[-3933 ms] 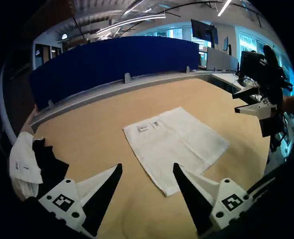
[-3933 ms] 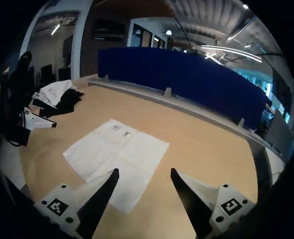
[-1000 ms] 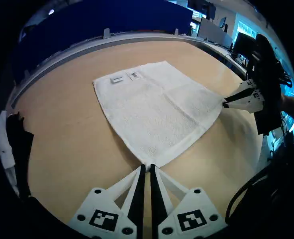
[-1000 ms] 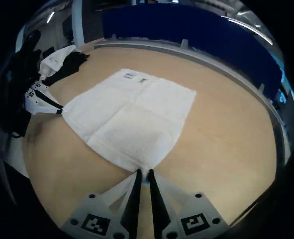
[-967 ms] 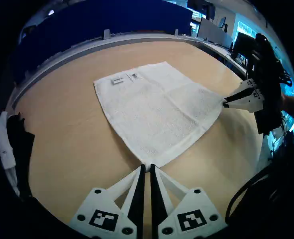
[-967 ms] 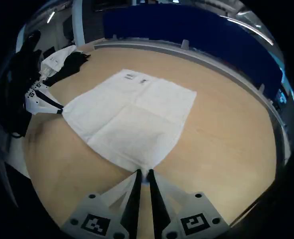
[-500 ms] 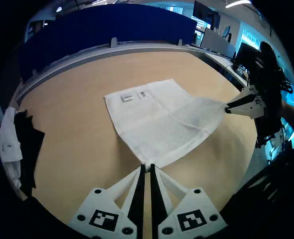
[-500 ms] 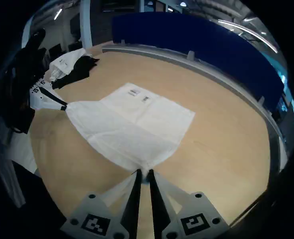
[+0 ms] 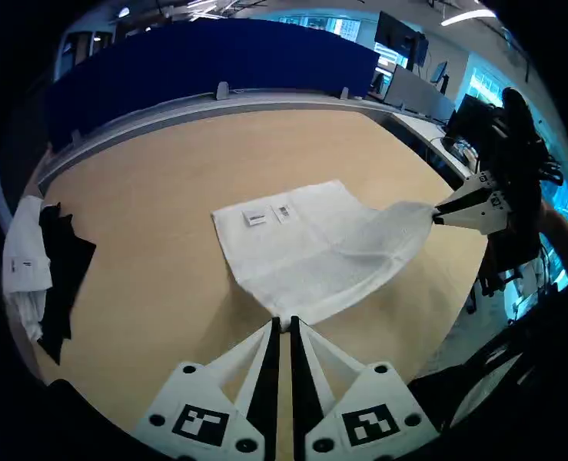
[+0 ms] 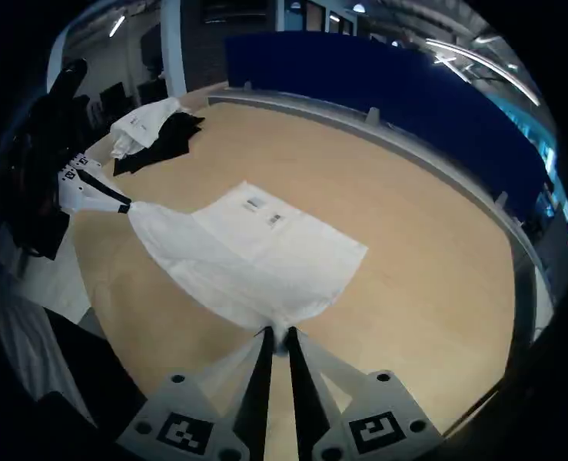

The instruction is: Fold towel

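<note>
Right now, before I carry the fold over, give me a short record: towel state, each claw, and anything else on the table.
towel: white towel, far edge flat on the table, near edge raised
left: left claw shut on one near corner
right: right claw shut on the other near corner
fold: not yet made
other items: white and black cloth pile at the table's edge, apart from the towel

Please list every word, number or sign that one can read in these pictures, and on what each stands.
No text can be read here.
The two labels on the white towel: print too small to read.
The tag on the crumpled white cloth: too small to read.
The square markers on the left gripper and right gripper: black-and-white patterns, no words.
</note>
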